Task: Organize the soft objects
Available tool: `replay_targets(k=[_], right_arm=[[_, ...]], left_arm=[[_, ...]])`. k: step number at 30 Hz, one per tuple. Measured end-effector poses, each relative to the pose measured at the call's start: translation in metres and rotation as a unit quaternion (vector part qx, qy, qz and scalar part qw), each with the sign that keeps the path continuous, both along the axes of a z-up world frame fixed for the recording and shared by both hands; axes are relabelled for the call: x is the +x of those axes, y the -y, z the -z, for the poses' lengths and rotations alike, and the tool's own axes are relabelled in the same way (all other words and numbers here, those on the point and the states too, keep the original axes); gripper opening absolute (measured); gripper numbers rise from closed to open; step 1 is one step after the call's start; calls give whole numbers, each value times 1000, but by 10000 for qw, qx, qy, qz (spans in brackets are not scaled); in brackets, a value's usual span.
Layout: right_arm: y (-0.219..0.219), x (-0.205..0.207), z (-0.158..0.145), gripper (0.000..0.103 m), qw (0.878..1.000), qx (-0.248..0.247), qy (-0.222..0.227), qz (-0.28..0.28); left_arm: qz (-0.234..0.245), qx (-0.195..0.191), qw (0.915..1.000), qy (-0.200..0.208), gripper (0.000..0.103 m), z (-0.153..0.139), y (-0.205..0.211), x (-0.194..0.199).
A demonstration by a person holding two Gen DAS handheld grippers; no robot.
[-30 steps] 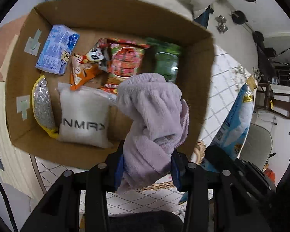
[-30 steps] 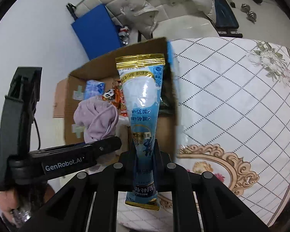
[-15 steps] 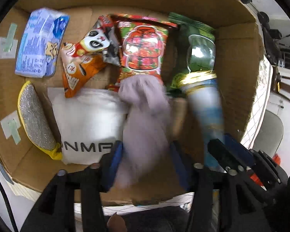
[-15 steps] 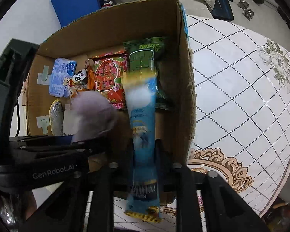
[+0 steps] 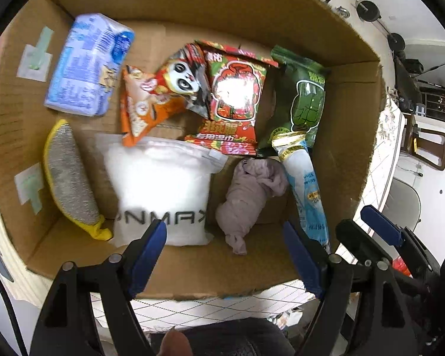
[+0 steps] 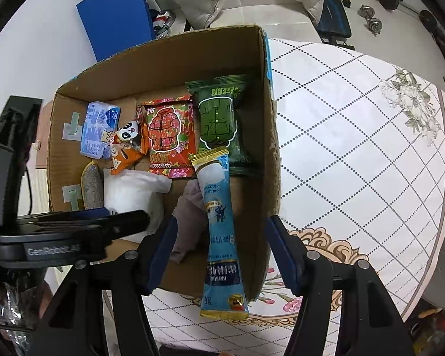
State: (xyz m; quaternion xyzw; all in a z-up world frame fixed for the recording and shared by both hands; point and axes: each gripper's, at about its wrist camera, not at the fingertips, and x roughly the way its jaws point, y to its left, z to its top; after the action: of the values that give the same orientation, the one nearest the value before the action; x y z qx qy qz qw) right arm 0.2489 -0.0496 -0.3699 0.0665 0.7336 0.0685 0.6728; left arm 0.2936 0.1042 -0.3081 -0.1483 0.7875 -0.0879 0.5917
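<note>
An open cardboard box holds the soft goods. A lilac cloth lies loose on the box floor. My left gripper is open above it, touching nothing. A long blue packet leans over the box's near wall, its gold top inside, its lower end outside. My right gripper is open on either side of it; its blue pads stand clear of the packet.
In the box lie a white NMAX pouch, a yellow scouring pad, a blue tissue pack, an orange panda snack, a red packet and a green packet. The box stands on a checked tablecloth.
Both grippers have opened. The lilac cloth dropped from the left gripper onto the box floor. The blue packet left the right gripper and rests over the box wall.
</note>
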Motion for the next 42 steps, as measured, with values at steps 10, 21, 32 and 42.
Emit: replay_targets(k=[10,21,32,42], right_arm=[[-6,-29,-23,100,9984,-380,362,-230],[-13,-63,-40,103,9964,-505,652,-174],[-4,-88,-102,103,9895,-570,1326,24],[-2,-152,-217,103,9720,-542,2287,-33]], left_arm=[[104,1132,9862,1201,99,-37,-14,-25],[46,1397,9757,1688,100,-62,-23,-57],[-48,1594,9570,2422,100,-120,-19,-88],[110,1759,9275,3296,100,-208,7,-149]])
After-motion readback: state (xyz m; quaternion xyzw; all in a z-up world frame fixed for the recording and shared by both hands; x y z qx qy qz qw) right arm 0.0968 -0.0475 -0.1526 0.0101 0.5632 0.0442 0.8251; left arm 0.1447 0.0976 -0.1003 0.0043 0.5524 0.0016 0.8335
